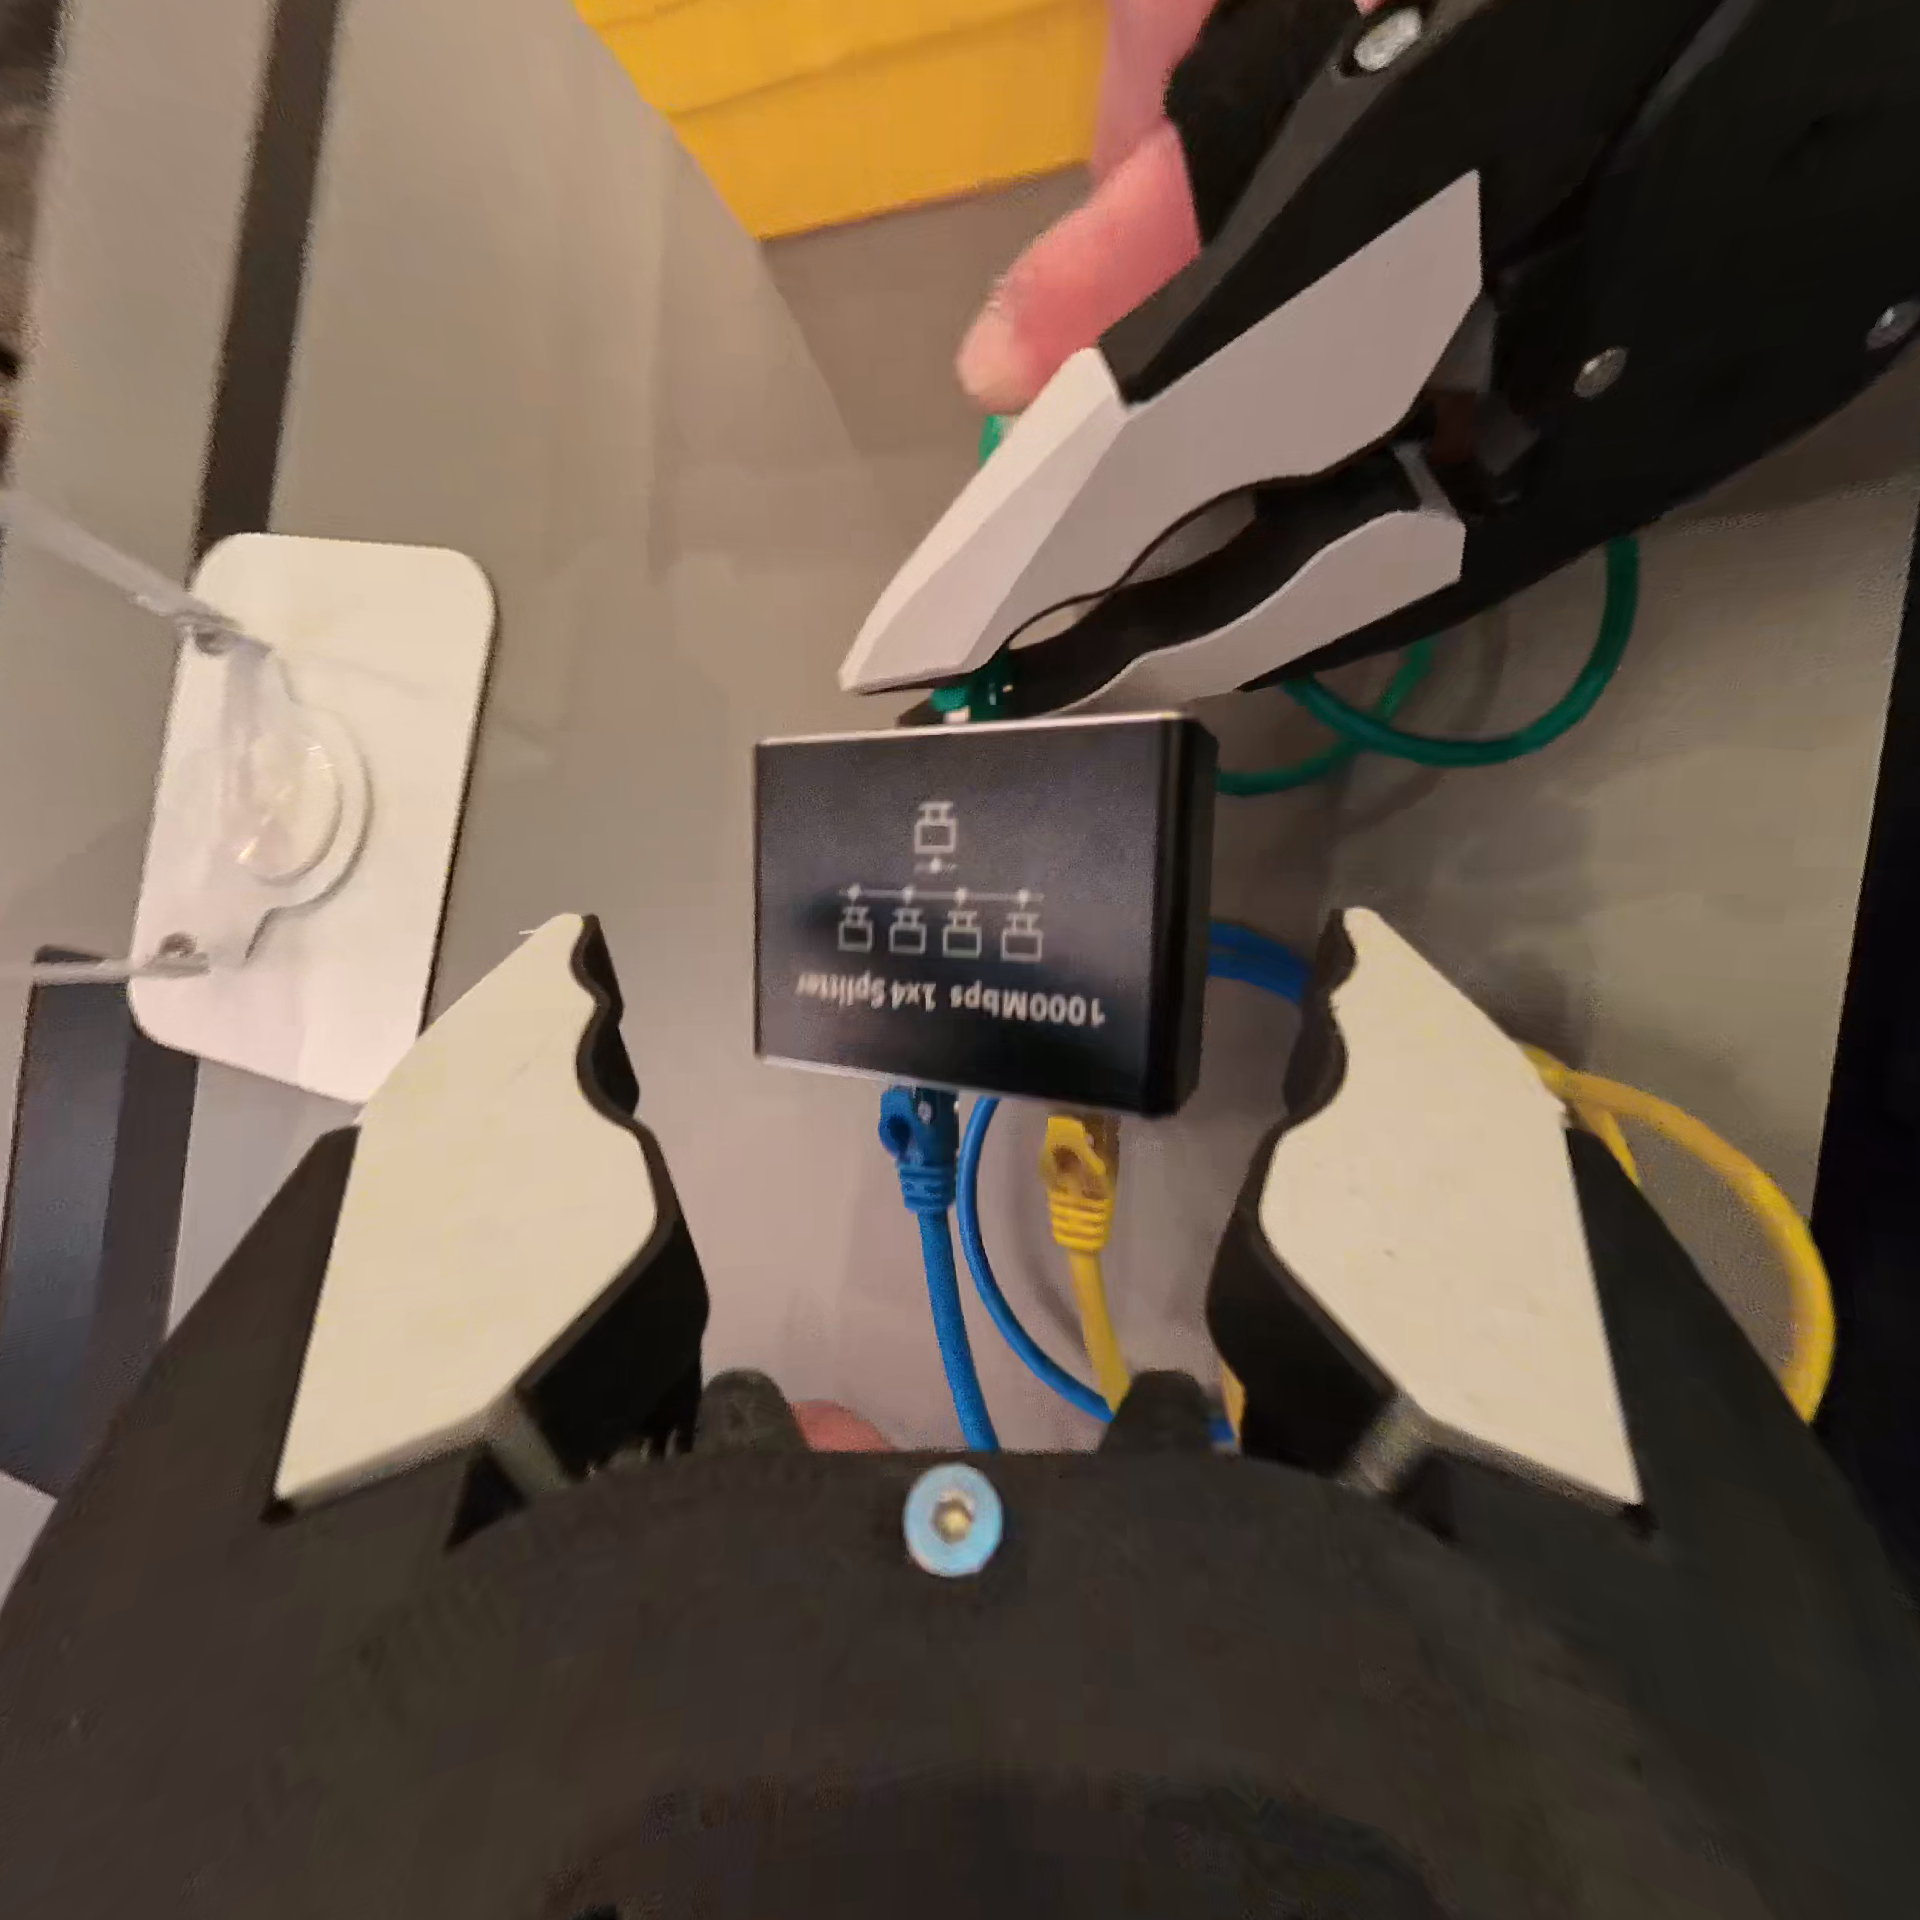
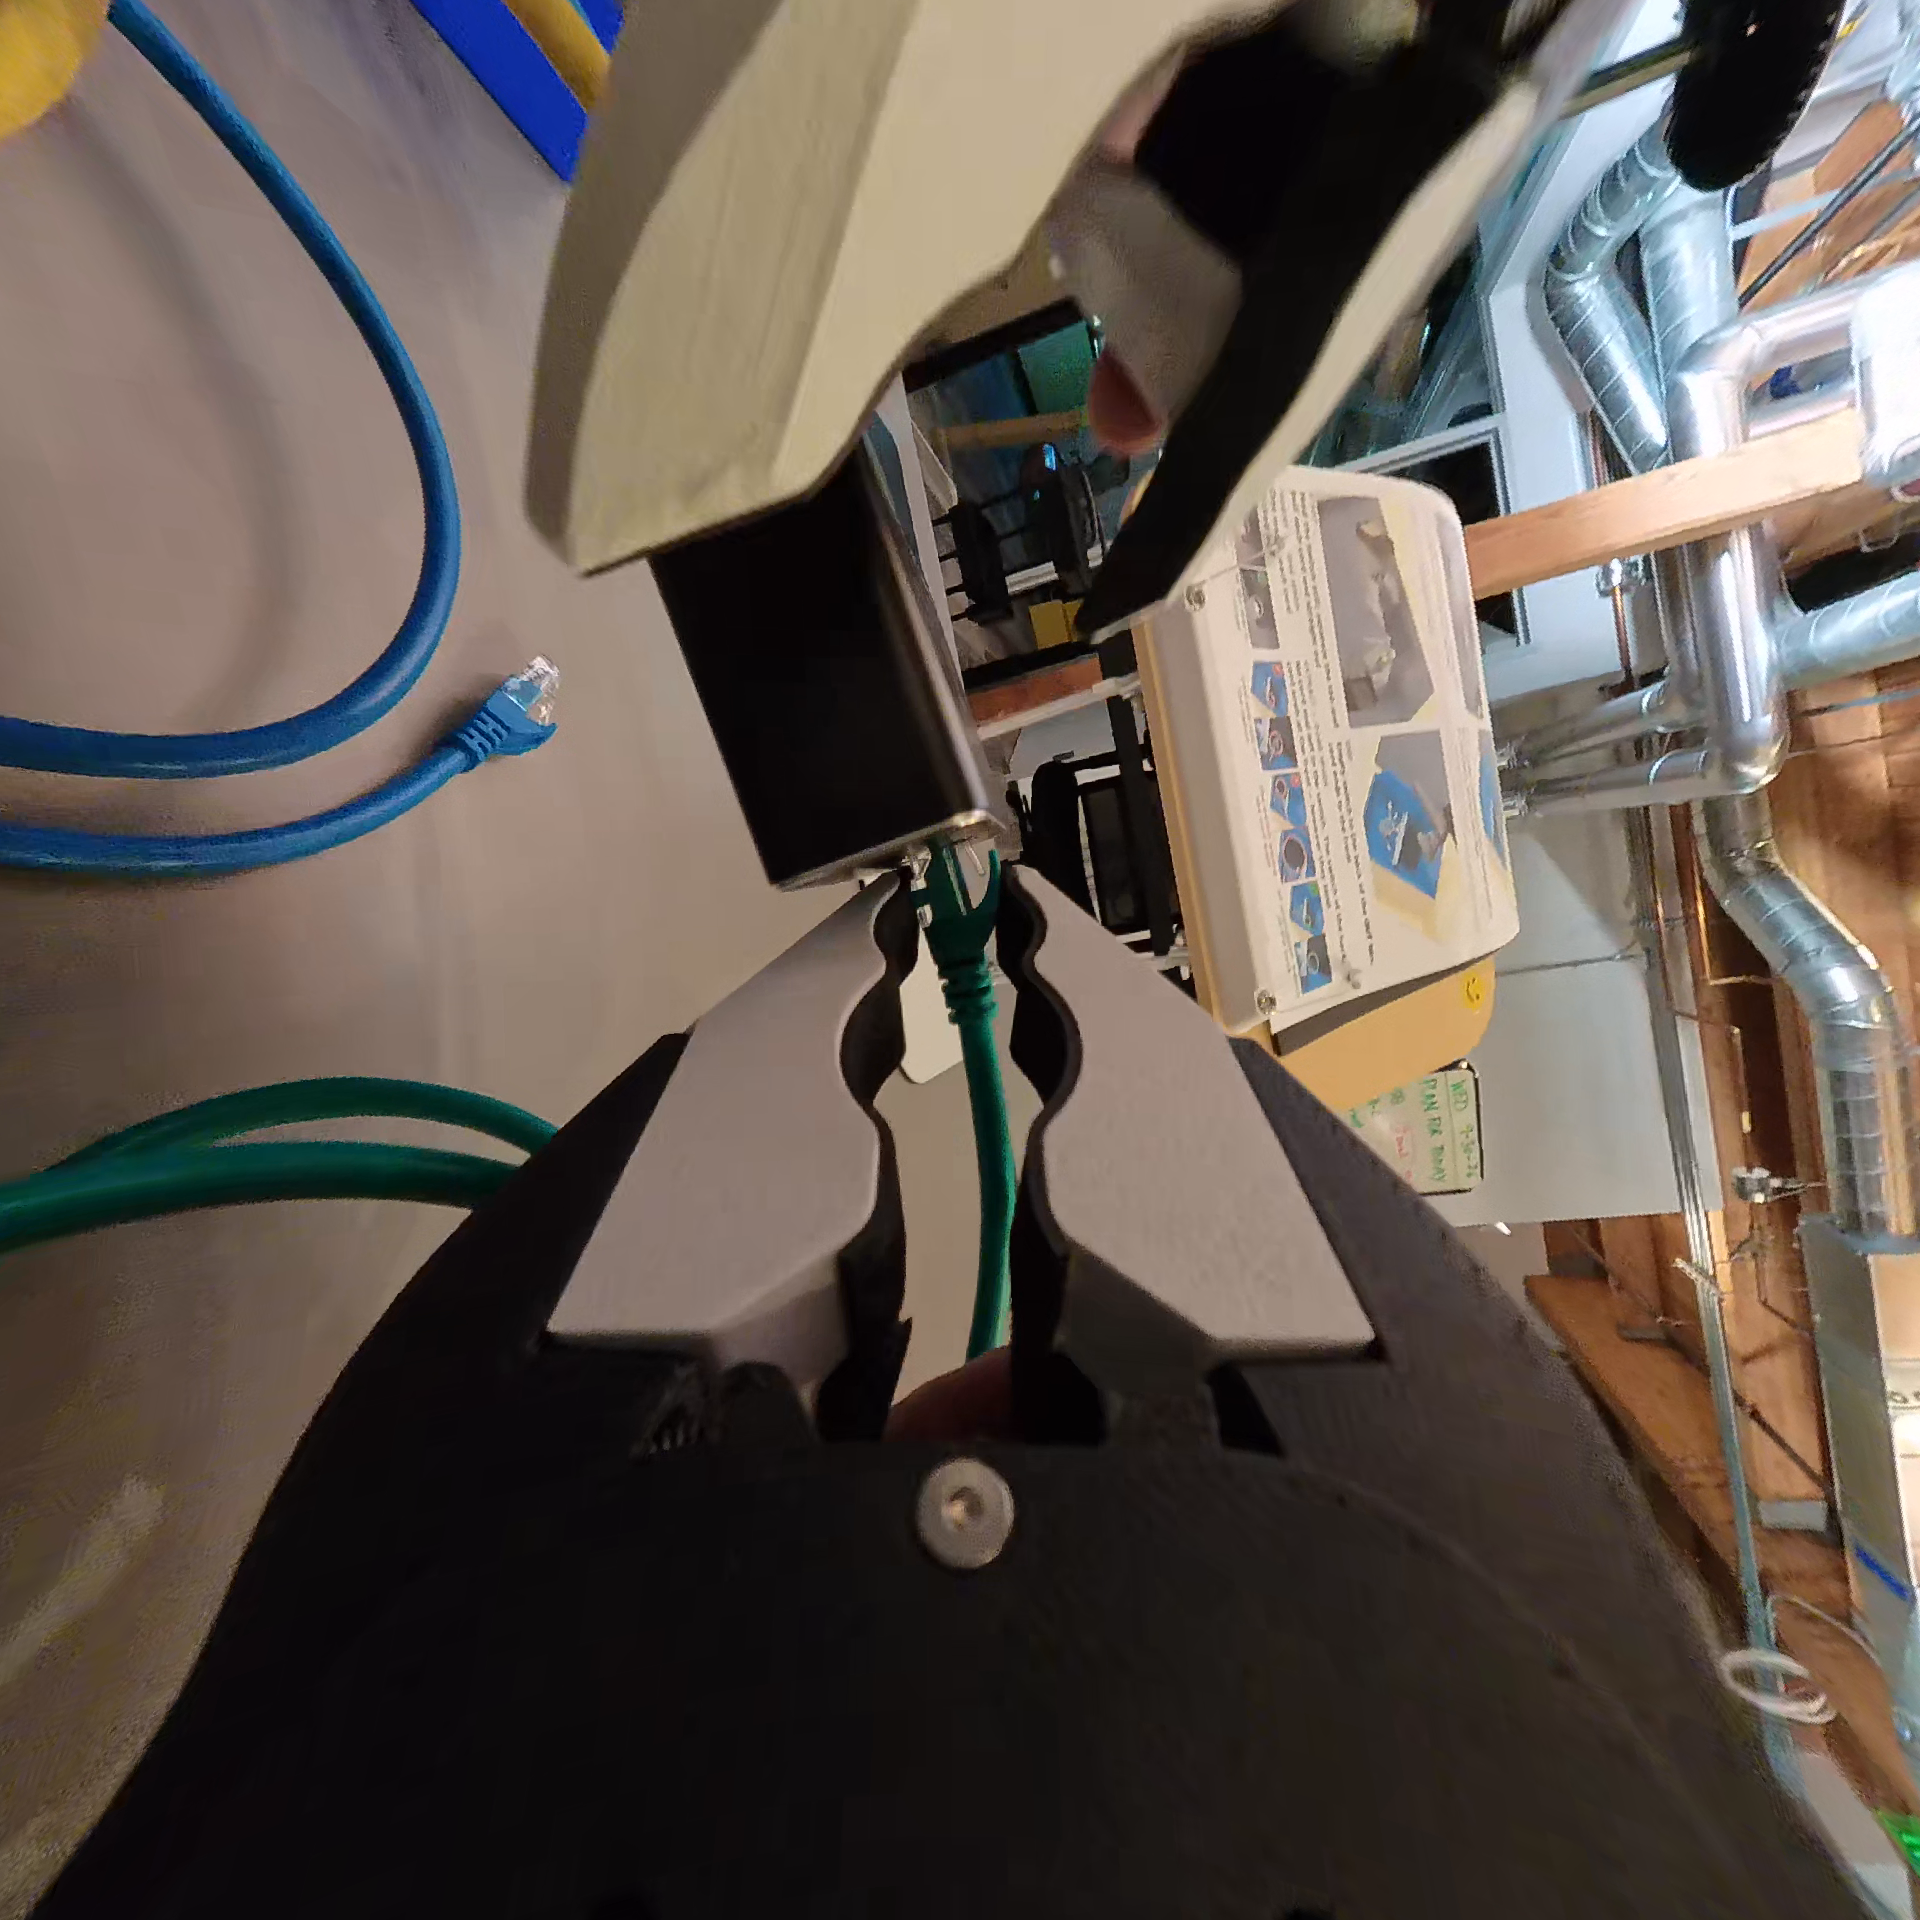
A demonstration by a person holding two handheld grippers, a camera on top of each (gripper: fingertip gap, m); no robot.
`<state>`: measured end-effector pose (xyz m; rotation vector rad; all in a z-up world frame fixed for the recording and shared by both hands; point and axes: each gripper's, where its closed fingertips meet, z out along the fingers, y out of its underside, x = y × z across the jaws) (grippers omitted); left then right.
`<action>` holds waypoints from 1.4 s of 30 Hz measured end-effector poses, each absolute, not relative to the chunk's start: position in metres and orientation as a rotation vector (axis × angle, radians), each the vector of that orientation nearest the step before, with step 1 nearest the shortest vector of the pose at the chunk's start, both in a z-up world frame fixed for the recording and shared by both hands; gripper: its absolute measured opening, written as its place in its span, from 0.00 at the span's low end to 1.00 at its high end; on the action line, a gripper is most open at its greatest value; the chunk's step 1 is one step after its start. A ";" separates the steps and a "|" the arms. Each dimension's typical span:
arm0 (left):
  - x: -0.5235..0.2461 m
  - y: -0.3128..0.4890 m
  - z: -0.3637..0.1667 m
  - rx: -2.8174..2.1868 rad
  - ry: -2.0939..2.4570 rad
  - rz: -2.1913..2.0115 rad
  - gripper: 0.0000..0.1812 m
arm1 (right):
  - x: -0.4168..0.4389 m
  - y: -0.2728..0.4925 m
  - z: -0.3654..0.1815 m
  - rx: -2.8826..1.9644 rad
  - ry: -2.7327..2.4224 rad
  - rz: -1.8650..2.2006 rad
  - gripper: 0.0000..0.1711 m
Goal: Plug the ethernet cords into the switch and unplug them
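With my right gripper [image 2: 956,904] jaws clamped on the green plug [image 2: 954,902] at the switch [image 1: 982,909], and left gripper [image 1: 966,997] jaws apart, I next brace the switch.

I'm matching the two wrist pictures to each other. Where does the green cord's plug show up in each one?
Left wrist view: green plug upper centre, at the black switch's far edge, under the right gripper.
Right wrist view: centre, at the switch's end, between the fingertips.
Shared landmark: the black switch.
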<state>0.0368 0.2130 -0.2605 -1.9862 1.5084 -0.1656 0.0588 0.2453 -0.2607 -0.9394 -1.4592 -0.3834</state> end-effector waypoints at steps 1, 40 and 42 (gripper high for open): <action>0.039 0.212 -0.265 -1.994 1.565 -0.162 0.68 | 0.057 0.243 -0.260 -0.923 -1.467 -0.391 0.07; 0.022 0.225 -0.318 -2.014 1.828 -0.015 0.60 | 0.055 0.230 -0.276 -1.398 -1.396 0.388 0.04; 0.020 0.225 -0.318 -1.984 1.852 0.025 0.60 | 0.055 0.228 -0.275 -1.461 -1.379 0.509 0.04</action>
